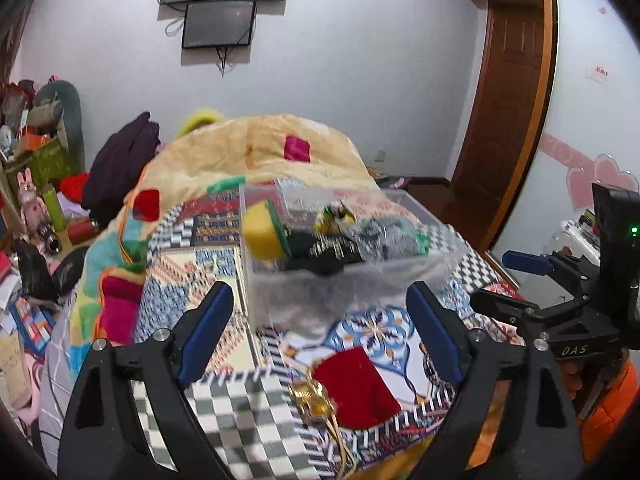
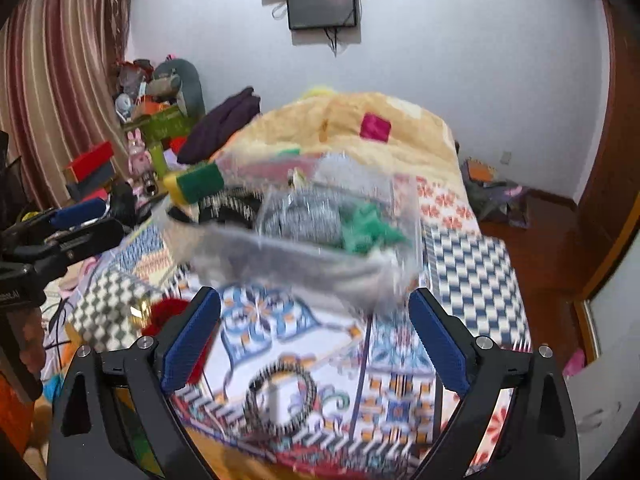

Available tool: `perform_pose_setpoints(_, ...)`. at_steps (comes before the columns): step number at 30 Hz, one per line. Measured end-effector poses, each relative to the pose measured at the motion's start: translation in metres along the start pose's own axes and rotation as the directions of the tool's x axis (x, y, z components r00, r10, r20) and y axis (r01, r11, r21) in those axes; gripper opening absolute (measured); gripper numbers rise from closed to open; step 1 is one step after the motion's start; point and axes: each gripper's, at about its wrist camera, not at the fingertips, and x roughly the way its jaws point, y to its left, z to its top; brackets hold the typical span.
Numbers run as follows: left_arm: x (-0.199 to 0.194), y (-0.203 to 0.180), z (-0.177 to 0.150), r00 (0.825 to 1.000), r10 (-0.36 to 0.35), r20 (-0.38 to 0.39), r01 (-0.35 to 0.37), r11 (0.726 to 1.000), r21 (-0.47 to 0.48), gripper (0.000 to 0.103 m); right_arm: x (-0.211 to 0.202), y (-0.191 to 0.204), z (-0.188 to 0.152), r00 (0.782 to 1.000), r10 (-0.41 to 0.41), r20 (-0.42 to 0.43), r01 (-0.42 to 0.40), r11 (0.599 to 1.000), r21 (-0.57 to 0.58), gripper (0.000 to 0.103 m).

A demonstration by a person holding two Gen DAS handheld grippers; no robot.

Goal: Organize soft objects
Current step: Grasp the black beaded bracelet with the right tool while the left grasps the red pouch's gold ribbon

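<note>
- Left wrist view: left gripper (image 1: 320, 334) is seen with jaws spread wide apart, nothing held between the blue pads (image 1: 208, 334).
- Right gripper (image 1: 516, 286) is seen at the right edge, side-on; jaws apart, nothing gripped.
- Clear plastic bin (image 1: 340, 284) is set on the patterned bedsheet (image 1: 224, 412), just ahead of the left gripper, not touched by it.
- Inside the bin: yellow-green sponge (image 1: 266, 234) stood at the left wall, black fabric (image 1: 324, 256) in the middle, grey knit item (image 1: 384, 238) and green cloth (image 1: 422, 242) at the right. A small yellow-black item (image 1: 336, 216) is on top, blurred.
- Red pouch (image 1: 356, 388) lies flat on the sheet between the jaws, below the bin; a gold ornament (image 1: 314, 398) touches its left edge.
- Folded quilt (image 1: 248, 148) is piled behind the bin.

- Right wrist view: right gripper (image 2: 316, 344) is seen with jaws wide apart, empty.
- Left gripper (image 2: 80, 220) is visible at the left edge, jaws parted.
- The bin (image 2: 296, 264) is motion-blurred, ahead of the right jaws; whether it rests on the sheet cannot be told.
- The sponge (image 2: 196, 184) sticks up at the bin's left end; the green cloth (image 2: 368, 228) is at the right, beside the grey knit (image 2: 304, 216).
- A beaded black-white ring (image 2: 280, 400) lies on the bedsheet (image 2: 472, 264) between the jaws.
- The red pouch (image 2: 168, 312) is partly hidden behind the left finger.
</note>
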Motion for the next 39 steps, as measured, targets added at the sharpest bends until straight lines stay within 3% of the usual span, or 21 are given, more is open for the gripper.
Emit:
perform_pose_setpoints(6, 0.018, -0.007, -0.022, 0.997, -0.002, -0.078, 0.002, 1.0, 0.002, 0.092, 0.015, -0.003, -0.023, 0.995, 0.043, -0.089, -0.039, 0.998, 0.047, 0.094)
perform_pose_setpoints(12, 0.039, -0.011, -0.044, 0.987, -0.011, -0.163, 0.009, 1.0, -0.01, 0.092, 0.037, 0.009, -0.044, 0.976, 0.088, -0.199, -0.086, 0.996, 0.017, 0.094)
perform_pose_setpoints(13, 0.042, -0.011, -0.047, 0.985, -0.008, -0.174, 0.007, 1.0, -0.007, 0.092, 0.039, 0.011, -0.046, 0.974, 0.088, -0.207, -0.088, 0.996, 0.01, 0.092)
perform_pose_setpoints(17, 0.049, -0.016, -0.056, 0.98, -0.006, -0.197, 0.008, 1.0, 0.012, 0.091, 0.045, 0.016, -0.051, 0.967, 0.089, -0.241, -0.096, 0.995, -0.018, 0.07)
perform_pose_setpoints(21, 0.055, -0.022, -0.06, 0.977, -0.009, -0.212, 0.017, 0.999, 0.038, 0.079, 0.046, 0.023, -0.054, 0.969, 0.038, -0.242, -0.055, 0.997, -0.062, 0.054)
perform_pose_setpoints(26, 0.064, -0.021, -0.065, 0.972, -0.018, -0.236, 0.023, 1.0, 0.019, 0.061, 0.044, 0.018, -0.053, 0.974, 0.032, -0.226, -0.045, 0.998, -0.054, 0.031)
perform_pose_setpoints(30, 0.066, -0.022, -0.066, 0.973, -0.01, -0.229, 0.018, 0.999, 0.033, 0.037, 0.043, 0.012, -0.052, 0.976, 0.027, -0.215, -0.036, 0.999, -0.038, 0.014)
perform_pose_setpoints(33, 0.065, -0.022, -0.065, 0.974, -0.024, -0.226, 0.03, 0.999, 0.025, 0.03, 0.04, 0.01, -0.053, 0.977, 0.039, -0.212, -0.046, 0.999, -0.028, 0.013)
perform_pose_setpoints(39, 0.052, -0.024, -0.058, 0.984, -0.017, -0.179, 0.026, 0.999, 0.047, 0.028, 0.03, 0.009, -0.045, 0.984, 0.049, -0.172, -0.054, 0.998, -0.023, 0.013)
